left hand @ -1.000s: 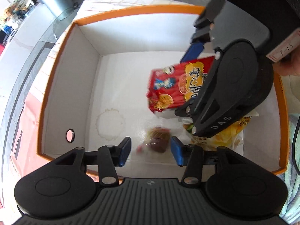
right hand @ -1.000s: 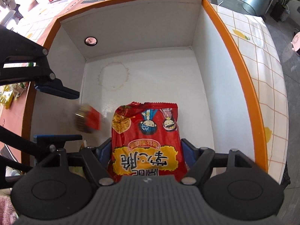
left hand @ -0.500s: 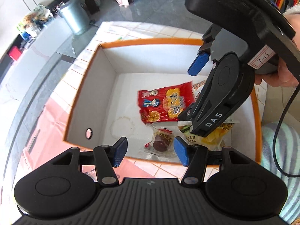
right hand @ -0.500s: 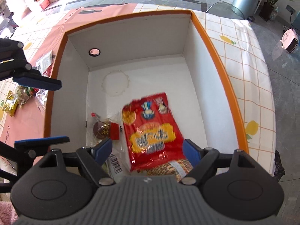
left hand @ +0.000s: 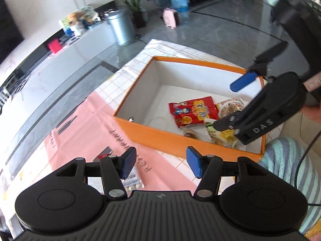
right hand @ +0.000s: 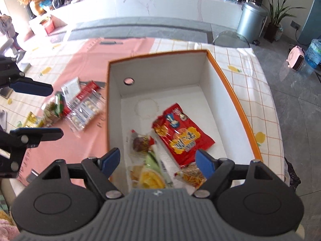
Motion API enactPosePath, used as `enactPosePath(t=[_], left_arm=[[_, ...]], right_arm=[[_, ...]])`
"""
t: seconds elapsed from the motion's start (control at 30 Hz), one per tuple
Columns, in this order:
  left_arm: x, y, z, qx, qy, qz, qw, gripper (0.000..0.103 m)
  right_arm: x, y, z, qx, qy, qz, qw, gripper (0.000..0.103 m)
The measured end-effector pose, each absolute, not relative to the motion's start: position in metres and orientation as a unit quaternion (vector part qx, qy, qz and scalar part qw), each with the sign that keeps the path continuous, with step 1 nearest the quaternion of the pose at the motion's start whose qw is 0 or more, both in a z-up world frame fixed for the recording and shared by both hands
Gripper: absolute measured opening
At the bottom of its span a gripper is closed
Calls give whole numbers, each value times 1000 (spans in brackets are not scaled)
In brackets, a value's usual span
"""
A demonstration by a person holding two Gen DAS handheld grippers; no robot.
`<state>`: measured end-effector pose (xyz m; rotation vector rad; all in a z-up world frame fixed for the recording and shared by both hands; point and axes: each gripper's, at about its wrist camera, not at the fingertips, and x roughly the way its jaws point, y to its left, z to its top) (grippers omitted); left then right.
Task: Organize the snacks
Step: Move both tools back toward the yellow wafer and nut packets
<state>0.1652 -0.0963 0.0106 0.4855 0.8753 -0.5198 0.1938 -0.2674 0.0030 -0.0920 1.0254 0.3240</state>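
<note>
An orange box (right hand: 236, 100) with a white inside holds a red snack bag (right hand: 182, 136), a brown sweet in a clear wrapper (right hand: 140, 143), a yellow chip bag (right hand: 150, 177) and a noodle snack bag (right hand: 190, 175). My right gripper (right hand: 158, 160) hangs open and empty above the box's near end. My left gripper (left hand: 160, 160) is open and empty, outside the box (left hand: 160, 134) over the pink cloth. The red snack bag (left hand: 193, 111) lies flat inside. Several loose snack packs (right hand: 84, 106) lie on the table left of the box, under the left gripper (right hand: 55, 112).
A pink cloth (left hand: 90, 124) and a checked tablecloth (right hand: 250, 76) cover the table, whose edge runs just right of the box. A clear pack of white sweets (left hand: 132, 180) lies below my left finger. A striped sleeve (left hand: 284, 160) is at the right.
Both grippers rose out of the box and drew back. The right one let go of the red bag, which now lies on the box floor. The left one swung left over the cloth.
</note>
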Motion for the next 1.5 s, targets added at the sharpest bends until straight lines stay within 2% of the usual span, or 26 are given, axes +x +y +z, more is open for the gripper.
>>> enactPosePath(t=[0.37,0.8,1.1,1.4,1.5], left_arm=[[126,4,24,125,383,-147,903,67],[78,109,-28,7,387,-42,921,68],[72,154,-80,-52,409,-18,911,68],[89,182,-110,-93,421,-12,902,68],[96,188,-117,-94,423,-14,901,68]], right_arm=[[137,-213,20,1,383,171,908,79],[96,-124,-33,15,324,161,932,78],[89,-66,-82,-34,342,167,924,66],[110,-14,-99,-122,318,210,917,56],[121,2,-104,-141,313,223,912,56]])
